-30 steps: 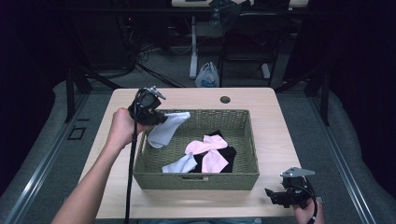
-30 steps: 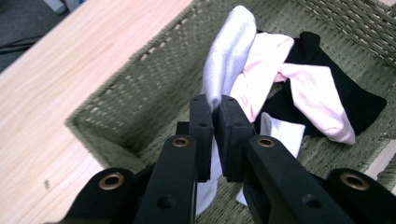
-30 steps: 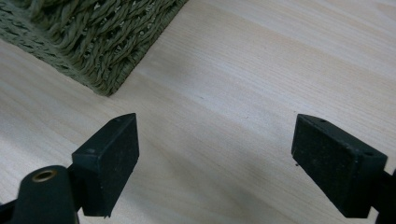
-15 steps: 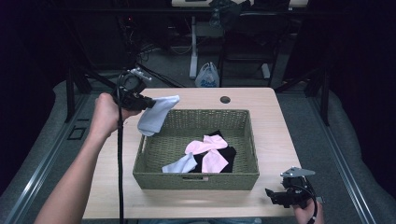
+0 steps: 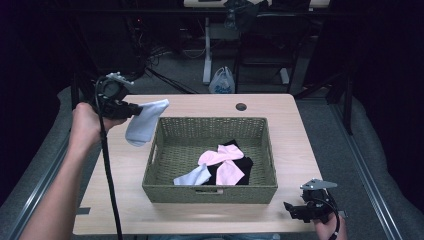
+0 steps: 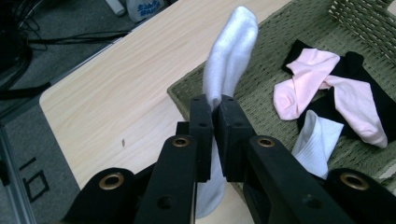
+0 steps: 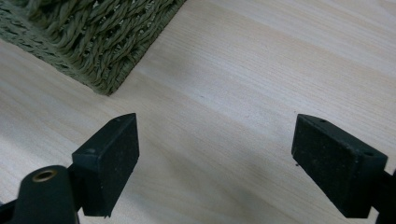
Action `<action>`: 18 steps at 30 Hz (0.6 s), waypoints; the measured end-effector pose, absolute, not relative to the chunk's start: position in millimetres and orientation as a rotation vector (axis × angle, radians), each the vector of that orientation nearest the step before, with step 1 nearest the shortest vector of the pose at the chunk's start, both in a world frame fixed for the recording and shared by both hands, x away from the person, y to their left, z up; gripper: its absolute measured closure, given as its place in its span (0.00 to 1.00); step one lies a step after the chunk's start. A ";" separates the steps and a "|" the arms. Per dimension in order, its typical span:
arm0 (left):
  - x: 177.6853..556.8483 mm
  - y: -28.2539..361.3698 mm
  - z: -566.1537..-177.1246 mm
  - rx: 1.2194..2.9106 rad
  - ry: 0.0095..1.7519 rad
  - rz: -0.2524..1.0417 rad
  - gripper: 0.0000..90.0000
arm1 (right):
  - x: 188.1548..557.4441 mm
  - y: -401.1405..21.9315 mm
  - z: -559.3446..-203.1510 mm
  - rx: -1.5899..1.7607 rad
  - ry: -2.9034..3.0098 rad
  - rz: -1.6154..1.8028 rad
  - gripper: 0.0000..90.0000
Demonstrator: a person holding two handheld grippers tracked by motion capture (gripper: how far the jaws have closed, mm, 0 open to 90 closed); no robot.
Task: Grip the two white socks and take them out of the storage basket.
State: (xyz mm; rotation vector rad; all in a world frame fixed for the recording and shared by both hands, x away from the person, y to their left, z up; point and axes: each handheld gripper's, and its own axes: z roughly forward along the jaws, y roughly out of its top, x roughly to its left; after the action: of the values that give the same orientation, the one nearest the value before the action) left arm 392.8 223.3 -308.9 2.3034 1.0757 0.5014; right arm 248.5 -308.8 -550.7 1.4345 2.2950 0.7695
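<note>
Lifted a white sock [image 5: 145,121] out of the wicker basket [image 5: 210,187].
Left gripper [image 5: 131,109] pinched it tight; right gripper [image 5: 295,210] gaped, idle. Next: needed setting down beside.

We count one white sock [image 5: 146,121] held up at the left of the high view, outside the basket. In the one woven basket [image 5: 210,190] at the centre of the frame we count one more white sock [image 5: 192,176] at its lower left and two pink socks [image 5: 222,164] lying over dark cloth; how many black socks [image 5: 245,163] make up that dark cloth we cannot tell. We see two grippers: one [image 5: 131,110] at the upper left, one [image 5: 290,207] at the lower right.
</note>
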 end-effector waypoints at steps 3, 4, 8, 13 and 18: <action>391.2 233.3 -313.2 2.298 1.102 0.504 0.95 | 248.5 -308.4 -550.9 1.435 2.298 0.770 0.16; 390.8 235.9 -314.5 2.296 1.110 0.502 0.95 | 248.4 -308.4 -551.0 1.435 2.298 0.769 0.16; 388.1 251.5 -321.0 2.289 1.151 0.500 0.95 | 247.7 -308.8 -550.9 1.436 2.292 0.771 0.16; 385.5 269.6 -331.3 2.282 1.201 0.483 0.95 | 246.8 -309.6 -550.8 1.440 2.294 0.767 0.16; 386.0 285.2 -347.2 2.279 1.242 0.459 0.95 | 247.3 -309.7 -551.3 1.442 2.297 0.764 0.16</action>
State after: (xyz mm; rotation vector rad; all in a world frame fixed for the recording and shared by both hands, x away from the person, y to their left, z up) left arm 386.0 285.2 -347.2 2.2792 1.2423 0.4593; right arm 247.3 -309.7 -551.3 1.4424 2.2967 0.7642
